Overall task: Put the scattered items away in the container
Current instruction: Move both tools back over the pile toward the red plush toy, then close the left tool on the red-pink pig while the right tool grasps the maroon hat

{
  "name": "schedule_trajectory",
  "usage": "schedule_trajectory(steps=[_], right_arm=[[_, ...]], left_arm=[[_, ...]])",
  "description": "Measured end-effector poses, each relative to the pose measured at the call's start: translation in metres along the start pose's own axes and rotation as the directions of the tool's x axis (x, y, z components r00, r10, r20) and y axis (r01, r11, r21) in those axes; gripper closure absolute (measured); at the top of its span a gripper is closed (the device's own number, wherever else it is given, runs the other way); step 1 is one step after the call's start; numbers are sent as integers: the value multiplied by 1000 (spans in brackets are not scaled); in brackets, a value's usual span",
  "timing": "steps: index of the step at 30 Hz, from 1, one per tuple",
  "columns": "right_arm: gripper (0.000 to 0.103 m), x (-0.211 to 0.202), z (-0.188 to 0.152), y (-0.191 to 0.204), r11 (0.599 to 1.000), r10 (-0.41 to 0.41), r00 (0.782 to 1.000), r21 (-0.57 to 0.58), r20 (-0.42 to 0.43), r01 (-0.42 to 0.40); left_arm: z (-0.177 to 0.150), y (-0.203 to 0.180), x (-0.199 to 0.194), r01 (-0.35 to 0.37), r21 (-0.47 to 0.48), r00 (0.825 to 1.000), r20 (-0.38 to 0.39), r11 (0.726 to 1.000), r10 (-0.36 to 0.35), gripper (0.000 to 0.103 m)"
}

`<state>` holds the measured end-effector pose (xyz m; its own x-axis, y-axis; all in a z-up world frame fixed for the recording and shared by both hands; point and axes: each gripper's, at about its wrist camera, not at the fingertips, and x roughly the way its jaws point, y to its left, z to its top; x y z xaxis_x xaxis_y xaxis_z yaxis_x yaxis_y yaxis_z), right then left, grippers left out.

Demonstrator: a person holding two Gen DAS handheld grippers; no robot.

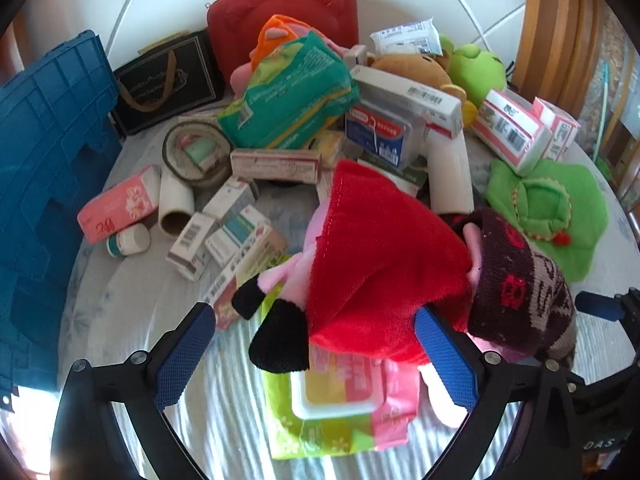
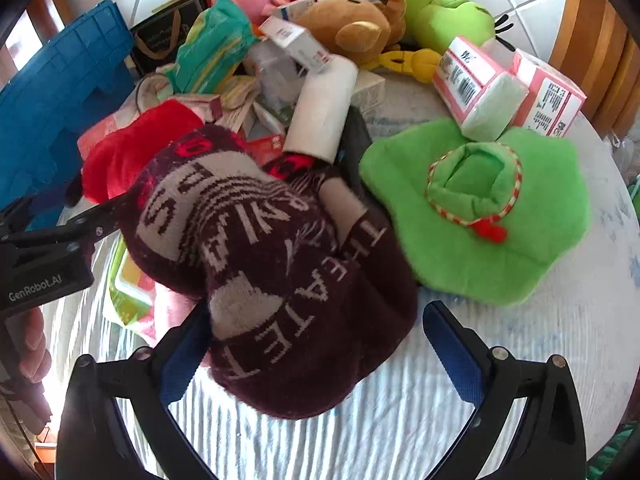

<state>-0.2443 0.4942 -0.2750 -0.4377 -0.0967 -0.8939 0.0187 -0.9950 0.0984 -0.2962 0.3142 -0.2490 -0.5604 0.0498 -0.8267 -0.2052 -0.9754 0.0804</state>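
Note:
A pink plush pig in a red dress [image 1: 380,264] lies on the table with a dark maroon knit hat [image 1: 520,280] on its head. My left gripper [image 1: 316,356] is open, its blue pads either side of the red dress and black feet. My right gripper [image 2: 316,356] is open around the knit hat [image 2: 280,272]; the hat fills the gap between the pads. The blue crate [image 1: 44,184] stands at the left, also in the right wrist view [image 2: 52,112]. The left gripper's body shows at the left of the right wrist view.
A heap of boxes, tissue packs [image 1: 120,208], a green wipes pack [image 1: 292,92], cardboard tubes [image 1: 448,176], a red case [image 1: 280,12] and plush toys [image 2: 360,28] fills the back. A green plush hat [image 2: 480,204] lies right. A wipes pack [image 1: 340,404] lies under the pig.

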Motion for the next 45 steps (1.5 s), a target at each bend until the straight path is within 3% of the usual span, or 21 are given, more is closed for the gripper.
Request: schedule_trajectory(steps=[1,3,5,7,11,14,16,19,26,31,34,36,39,40,45], right_arm=[[1,-2,6,-8,1000,-6,1000,9,12,6],[18,-4,18,-26,999,-33,999,24,28,32],[48,-2,26,-41,998,-42,999,39,23,41],[57,2,30,-52,998,-37,999,46,6,37],[57,9,31,-68,999,7,1000,48,-17,-6],[57,11,29,-70,999,40,999,34,-24,-39],[57,10,25,-67,998,66,997,14,-28,-65],[57,11,18,-59,995,92,995,-23,-41,-93],[57,17,16,-56,993,111,992,-20,-58,-113],[57,16,18,-54,991,131,989,-29,-70,-133],[57,19,17,-47,979,199,976,-28,-92,-202],[57,22,17,-39,971,231,967,-34,-106,-235],[57,31,18,-27,972,220,968,-56,-119,-228],[57,33,19,-25,975,202,973,-68,-115,-210],[50,44,25,-14,978,162,978,-109,-133,-177]], left_arm=[[9,-2,0,-5,-15,1000,13,1000,5,1],[26,-6,2,-19,-53,999,29,998,21,1],[39,-12,7,-40,-75,999,12,996,41,1],[44,-17,8,-35,-106,999,-22,994,32,1],[31,-31,0,18,-183,995,-91,983,-35,1],[13,-46,12,11,-238,979,-197,971,-59,1],[2,-49,23,-26,-263,972,-231,965,-37,1],[-3,-46,29,-27,-304,976,-215,952,-41,0],[7,-59,38,-103,-273,984,-166,956,59,1],[5,-52,27,-67,-213,991,-127,975,40,18],[0,-35,22,-33,-191,990,-142,981,5,21],[-3,-25,19,-45,-159,986,-163,986,19,22],[-6,-14,18,-71,-120,980,-192,990,47,22],[-7,-12,19,-77,-124,978,-200,989,51,17],[-11,-13,34,-76,-217,972,-232,973,24,7]])
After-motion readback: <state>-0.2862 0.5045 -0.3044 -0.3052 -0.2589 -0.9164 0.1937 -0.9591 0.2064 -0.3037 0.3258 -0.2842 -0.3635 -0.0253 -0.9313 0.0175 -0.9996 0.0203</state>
